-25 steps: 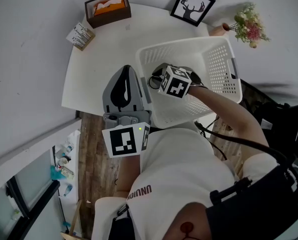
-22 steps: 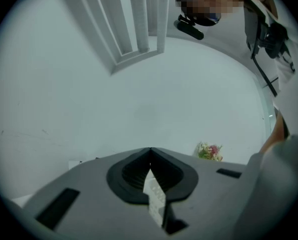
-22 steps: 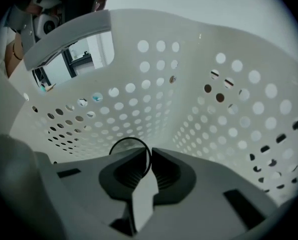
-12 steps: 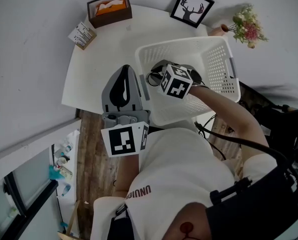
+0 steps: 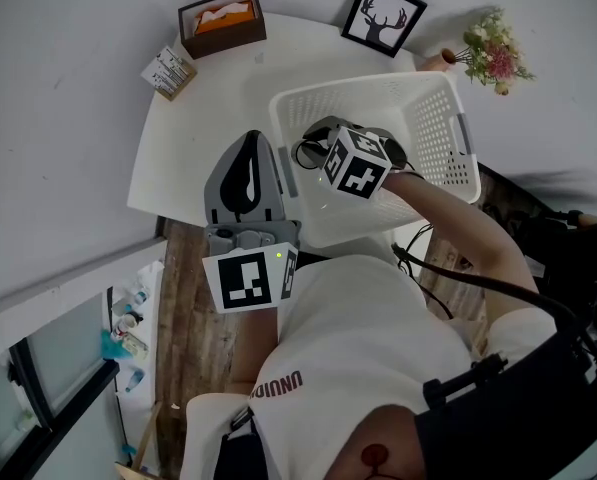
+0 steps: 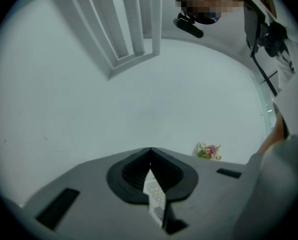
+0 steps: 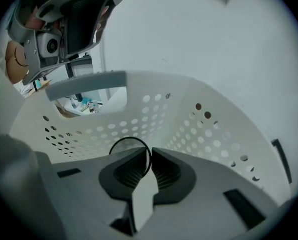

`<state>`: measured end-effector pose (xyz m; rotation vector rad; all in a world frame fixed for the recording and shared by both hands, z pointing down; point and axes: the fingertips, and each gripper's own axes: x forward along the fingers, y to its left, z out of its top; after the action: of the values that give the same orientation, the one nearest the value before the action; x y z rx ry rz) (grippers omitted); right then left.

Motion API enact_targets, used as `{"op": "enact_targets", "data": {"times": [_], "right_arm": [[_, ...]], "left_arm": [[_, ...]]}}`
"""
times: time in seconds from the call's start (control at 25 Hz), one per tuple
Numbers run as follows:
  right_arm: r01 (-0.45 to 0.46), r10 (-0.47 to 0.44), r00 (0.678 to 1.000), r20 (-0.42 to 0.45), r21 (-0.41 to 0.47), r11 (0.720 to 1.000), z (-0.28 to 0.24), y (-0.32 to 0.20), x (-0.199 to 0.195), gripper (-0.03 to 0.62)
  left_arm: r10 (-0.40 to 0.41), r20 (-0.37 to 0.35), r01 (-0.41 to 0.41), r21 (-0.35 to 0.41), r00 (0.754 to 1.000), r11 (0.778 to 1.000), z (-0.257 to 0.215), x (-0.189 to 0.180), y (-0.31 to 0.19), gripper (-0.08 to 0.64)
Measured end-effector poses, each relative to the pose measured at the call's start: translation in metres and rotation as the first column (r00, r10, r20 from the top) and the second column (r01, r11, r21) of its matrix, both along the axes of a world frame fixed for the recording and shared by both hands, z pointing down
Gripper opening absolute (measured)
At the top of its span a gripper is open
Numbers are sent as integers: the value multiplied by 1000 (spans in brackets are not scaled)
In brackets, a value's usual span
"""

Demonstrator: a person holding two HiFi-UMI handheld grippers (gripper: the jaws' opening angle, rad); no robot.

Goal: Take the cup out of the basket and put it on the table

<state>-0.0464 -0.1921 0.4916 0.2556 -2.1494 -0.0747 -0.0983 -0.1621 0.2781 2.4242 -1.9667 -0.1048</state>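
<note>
The white perforated basket (image 5: 433,118) stands on the right part of the white table (image 5: 208,108). My right gripper (image 5: 316,154) reaches into the basket's left side and is shut on the black rim of the cup (image 5: 306,154). In the right gripper view the cup (image 7: 130,145) shows as a black ring with a strip of white wall pinched between the jaws of the right gripper (image 7: 149,156), and the basket's wall (image 7: 188,114) lies behind it. My left gripper (image 5: 256,138) is held just left of the basket, pointing upward. Seen in its own view, the left gripper (image 6: 149,151) is shut on nothing.
At the table's far edge are a brown tissue box (image 5: 222,18), a small printed box (image 5: 170,71), a framed deer picture (image 5: 383,13) and a vase of flowers (image 5: 493,53). The basket's rim and handle surround the right gripper. Wooden floor lies below the table's near edge.
The right gripper's marker cube has tilted a little and edged right inside the basket. The left gripper has stayed where it was.
</note>
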Motion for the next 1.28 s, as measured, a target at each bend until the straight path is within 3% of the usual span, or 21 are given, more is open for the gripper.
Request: {"op": "enact_targets", "data": {"times": [0.72,1.28], "right_arm": [[-94,88,989,122,48,994,-36,-11,8,44],[-180,157,955,252,70,981,-57,-21,16,44]], "left_arm": [[4,19,-4,7,1000,1000,-8,8,5,12],[-10,18,9,2,1000,1000,-8,11,5,12]]}}
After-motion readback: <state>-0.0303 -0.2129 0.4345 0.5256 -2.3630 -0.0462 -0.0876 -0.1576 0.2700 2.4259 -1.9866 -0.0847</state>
